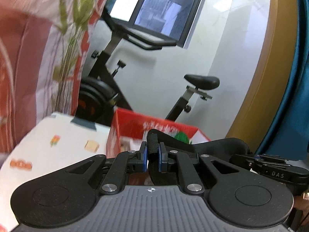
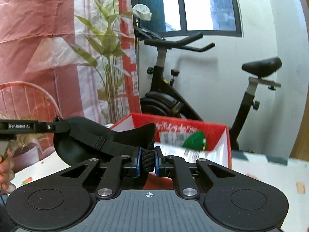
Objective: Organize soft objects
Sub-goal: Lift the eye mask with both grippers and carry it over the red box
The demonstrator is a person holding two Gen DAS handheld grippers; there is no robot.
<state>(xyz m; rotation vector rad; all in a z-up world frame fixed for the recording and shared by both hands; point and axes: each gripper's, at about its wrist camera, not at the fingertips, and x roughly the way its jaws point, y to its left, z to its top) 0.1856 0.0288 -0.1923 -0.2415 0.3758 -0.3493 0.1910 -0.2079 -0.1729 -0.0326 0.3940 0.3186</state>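
Both grippers hold one black sleep mask in the air in front of a red cardboard box [image 1: 154,127]. My left gripper [image 1: 153,155] is shut on the mask's black elastic strap [image 1: 152,143]. The mask's padded body [image 1: 218,147] stretches right to the other gripper [image 1: 270,166]. In the right wrist view my right gripper [image 2: 147,162] is shut on the strap [image 2: 147,159], and the mask body [image 2: 92,137] hangs left toward the left gripper [image 2: 34,126]. The red box [image 2: 193,127] stands open behind, with a green item [image 2: 195,139] inside.
A white patterned tablecloth [image 1: 63,143] covers the table under the box. An exercise bike [image 2: 173,81] stands against the white wall. A potted plant [image 2: 108,38] and a red-white plastic sheet [image 2: 38,29] are at the left, with a pink wire chair [image 2: 29,100].
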